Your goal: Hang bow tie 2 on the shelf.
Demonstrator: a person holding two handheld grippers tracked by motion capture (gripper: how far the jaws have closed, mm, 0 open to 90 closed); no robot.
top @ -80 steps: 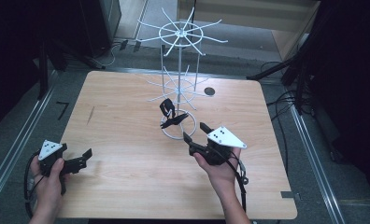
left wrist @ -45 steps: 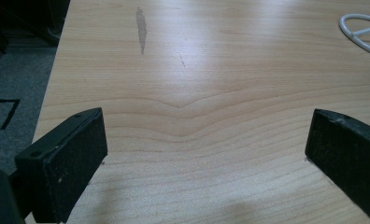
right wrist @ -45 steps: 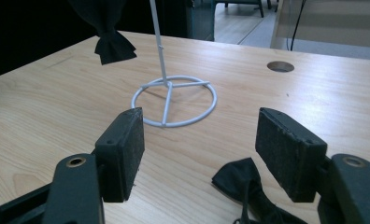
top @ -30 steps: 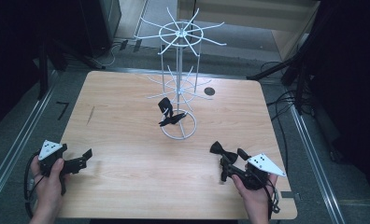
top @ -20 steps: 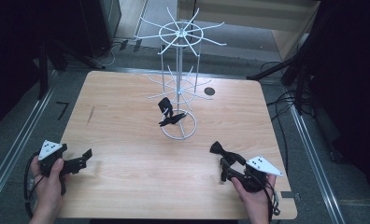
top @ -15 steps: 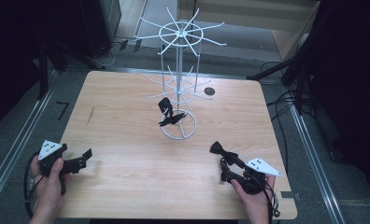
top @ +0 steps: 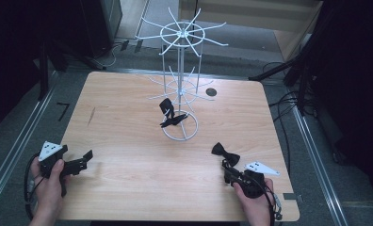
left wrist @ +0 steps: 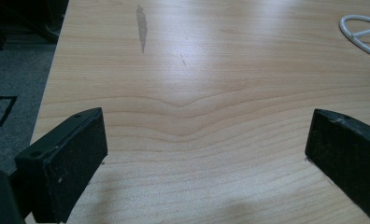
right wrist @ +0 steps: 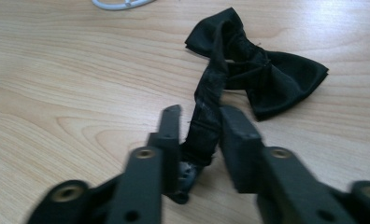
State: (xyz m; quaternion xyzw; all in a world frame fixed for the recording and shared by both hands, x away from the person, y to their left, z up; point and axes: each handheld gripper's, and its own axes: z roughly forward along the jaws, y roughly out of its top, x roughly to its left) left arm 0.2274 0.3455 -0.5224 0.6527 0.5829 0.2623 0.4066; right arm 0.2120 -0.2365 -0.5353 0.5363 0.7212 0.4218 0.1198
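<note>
- Bow tie (right wrist: 262,74): plain black, with a black strap (right wrist: 206,121).
- Second bow tie (top: 171,115) on the rack: black.
- Wire display rack (top: 181,84): white.
- Table (top: 128,141): light wood grain, 1 dark streak (left wrist: 141,25).
- Right gripper (right wrist: 199,123): black, with a pale grey plate (top: 261,168).
- Left gripper (left wrist: 206,154): black, with matte pads.
- Floor (left wrist: 5,93): grey, with a black mark.

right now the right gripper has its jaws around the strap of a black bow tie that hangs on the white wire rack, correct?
Not quite: the bow tie at the right gripper lies flat on the table, not on the rack. The right gripper view shows the jaws around its strap.
</note>
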